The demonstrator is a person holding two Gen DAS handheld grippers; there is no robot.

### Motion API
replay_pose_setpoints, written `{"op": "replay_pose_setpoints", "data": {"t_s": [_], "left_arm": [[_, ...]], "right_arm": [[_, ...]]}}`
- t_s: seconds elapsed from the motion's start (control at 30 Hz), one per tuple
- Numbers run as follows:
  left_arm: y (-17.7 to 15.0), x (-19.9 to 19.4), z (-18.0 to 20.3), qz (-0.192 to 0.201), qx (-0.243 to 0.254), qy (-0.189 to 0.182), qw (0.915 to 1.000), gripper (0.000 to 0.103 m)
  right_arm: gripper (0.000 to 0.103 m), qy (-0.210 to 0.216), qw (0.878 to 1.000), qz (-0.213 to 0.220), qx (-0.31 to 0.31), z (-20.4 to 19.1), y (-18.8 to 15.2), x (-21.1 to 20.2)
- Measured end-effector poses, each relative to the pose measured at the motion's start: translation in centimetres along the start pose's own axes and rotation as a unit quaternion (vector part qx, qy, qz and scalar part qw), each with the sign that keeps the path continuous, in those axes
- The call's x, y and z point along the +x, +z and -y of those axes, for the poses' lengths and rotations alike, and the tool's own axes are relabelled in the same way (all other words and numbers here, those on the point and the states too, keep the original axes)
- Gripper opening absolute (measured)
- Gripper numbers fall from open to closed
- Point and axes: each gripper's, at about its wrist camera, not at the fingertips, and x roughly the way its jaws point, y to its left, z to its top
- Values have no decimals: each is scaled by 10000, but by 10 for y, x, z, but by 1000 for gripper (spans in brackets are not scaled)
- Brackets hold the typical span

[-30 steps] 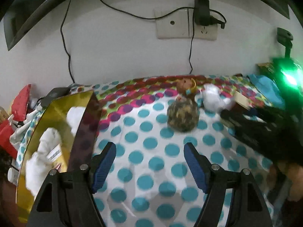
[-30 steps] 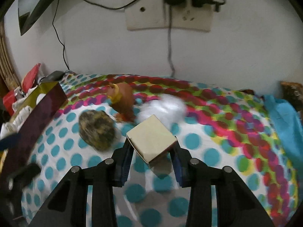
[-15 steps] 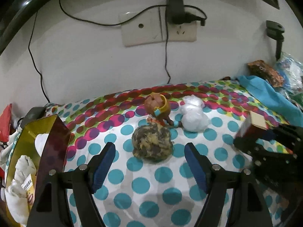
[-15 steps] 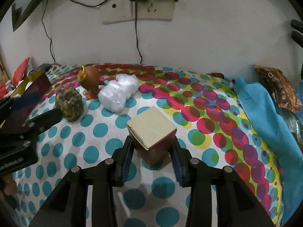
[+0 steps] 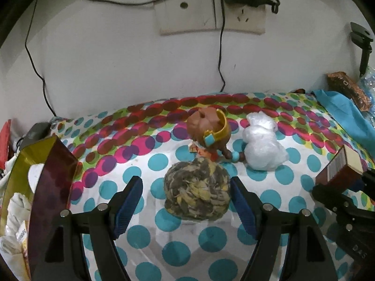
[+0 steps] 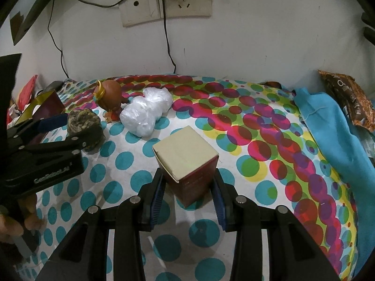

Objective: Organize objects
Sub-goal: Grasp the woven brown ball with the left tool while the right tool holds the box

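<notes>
1. The right gripper (image 6: 187,188) pinches a small carton (image 6: 187,161) between its blue pads, low in the middle of the right wrist view. The carton has a plain cream top and dark red sides, stands tilted with one corner toward the camera, and rests on the polka-dot cloth (image 6: 257,140) covering the surface.
2. In the left wrist view the same carton (image 5: 339,167) sits at the right edge; a strip of barcode-like lines shows on its side, too small to read.
3. The left gripper (image 5: 186,199) is spread wide around a mottled brown-and-yellow ball (image 5: 196,189), which lies between the pads; the right pad is close against it, the left pad stands apart.
4. Just behind the ball stands a brown toy figure (image 5: 208,132) with a gold-and-teal headband, and to its right, touching it, a white plastic bundle (image 5: 262,145).
5. At the left edge a gold-lined, dark red open box (image 5: 35,187) holds white wrapped items.
6. White lettering on the left gripper's black body (image 6: 52,172) is partly legible but blurred.
7. A brown snack packet (image 6: 346,98) at the upper right carries pale letters I cannot read; beside it lies a blue cloth (image 6: 328,126).
8. A wall socket (image 5: 211,11) with a black plug sits at top centre.
</notes>
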Motion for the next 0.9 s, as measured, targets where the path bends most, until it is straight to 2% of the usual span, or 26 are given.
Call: {"op": "replay_pose_setpoints", "data": {"t_s": [0.27, 0.5, 0.53, 0.63, 0.8, 0.9], "left_arm": [[-2, 13, -3, -242, -75, -98, 9996, 78], [-3, 14, -6, -267, -169, -187, 9993, 78], [-3, 14, -4, -254, -142, -157, 9995, 77], [-4, 10, 3, -145, 56, -41, 9999, 57], [-6, 6, 11, -24, 208, 300, 9993, 57], [-7, -1, 8, 179, 141, 307, 9993, 57]], "right_arm": [[37, -11, 10000, -4, 0, -2, 1, 1], [37, -23, 10000, -65, -50, -3, 2, 4], [37, -15, 10000, -64, -55, -4, 2, 4], [36, -21, 10000, -60, -68, -4, 2, 4], [36, -23, 9999, 81, -80, -6, 2, -1], [36, -54, 9999, 80, -75, -6, 2, -1]]}}
